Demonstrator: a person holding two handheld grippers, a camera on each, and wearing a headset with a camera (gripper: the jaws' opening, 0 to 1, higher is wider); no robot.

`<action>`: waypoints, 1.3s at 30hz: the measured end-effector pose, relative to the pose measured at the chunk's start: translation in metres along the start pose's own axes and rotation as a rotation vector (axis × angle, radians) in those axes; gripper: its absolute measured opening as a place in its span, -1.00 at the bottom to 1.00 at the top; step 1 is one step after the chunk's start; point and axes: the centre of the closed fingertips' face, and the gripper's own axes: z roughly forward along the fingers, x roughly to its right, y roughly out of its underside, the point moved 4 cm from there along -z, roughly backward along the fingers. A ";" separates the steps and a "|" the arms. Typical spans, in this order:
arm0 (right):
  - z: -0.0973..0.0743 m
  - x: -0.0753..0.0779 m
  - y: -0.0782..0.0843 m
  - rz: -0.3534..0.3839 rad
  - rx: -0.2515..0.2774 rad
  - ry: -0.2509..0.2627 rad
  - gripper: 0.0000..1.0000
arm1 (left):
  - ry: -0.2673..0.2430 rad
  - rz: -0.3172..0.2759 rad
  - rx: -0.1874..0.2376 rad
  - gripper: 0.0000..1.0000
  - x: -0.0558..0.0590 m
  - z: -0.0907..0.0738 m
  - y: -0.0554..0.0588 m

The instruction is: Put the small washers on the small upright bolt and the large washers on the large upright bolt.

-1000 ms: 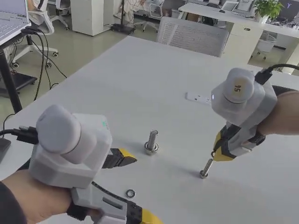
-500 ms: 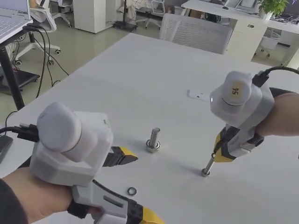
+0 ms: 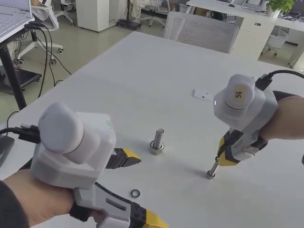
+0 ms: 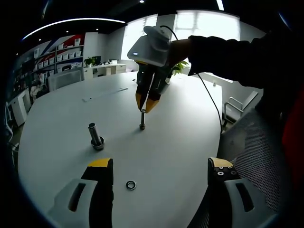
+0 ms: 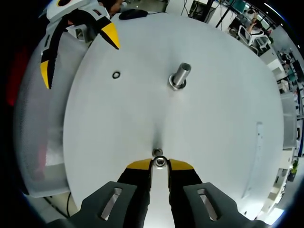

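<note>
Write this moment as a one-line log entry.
left gripper open near loose washer | right gripper shut on small bolt top | large bolt upright

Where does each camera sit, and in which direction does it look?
Head view: on the person's head, looking forward and down at the table; the left hand with the left gripper and the right hand with the right gripper show.
Left gripper view: on the left gripper, looking along its open fingers across the table at the right gripper; the person's sleeve shows.
Right gripper view: on the right gripper, looking down past its fingers, pinched at the small bolt.
Shared: all views show the large bolt and the loose washer.
</note>
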 end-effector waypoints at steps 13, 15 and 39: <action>0.010 0.004 0.002 0.014 0.001 -0.019 -0.72 | 0.001 -0.003 0.001 0.62 -0.002 0.001 -0.002; 0.013 0.006 0.003 0.017 0.001 -0.022 -0.72 | 0.001 -0.004 0.001 0.62 -0.002 0.001 -0.003; 0.044 0.009 0.009 0.047 -0.005 -0.052 -0.72 | 0.000 -0.005 -0.012 0.62 -0.002 0.003 -0.001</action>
